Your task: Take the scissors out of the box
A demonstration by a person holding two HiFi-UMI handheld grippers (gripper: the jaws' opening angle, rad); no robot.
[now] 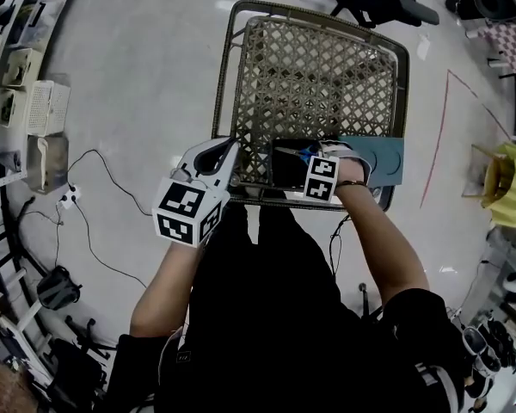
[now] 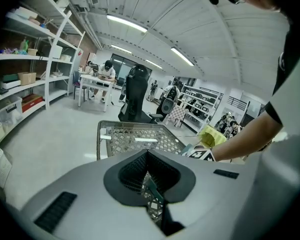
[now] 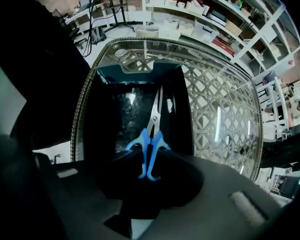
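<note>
Points the right gripper (image 3: 149, 176) straight down into the black box (image 3: 102, 129) at the table's (image 1: 310, 67) near edge, jaws wide, with the blue handles of the scissors (image 3: 153, 129) between them and the blades flat on the box floor. Holds the left gripper (image 2: 147, 154) by the near left corner, jaws together, empty.

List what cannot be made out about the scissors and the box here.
- Right gripper view, past the right tool: whether the scissors lie flat or lean on a wall of the box; its inside is too dark.
- Head view: the right tool and the hand cover most of the scissors.
- Left gripper view: the body of the left tool hides the scissors.
</note>
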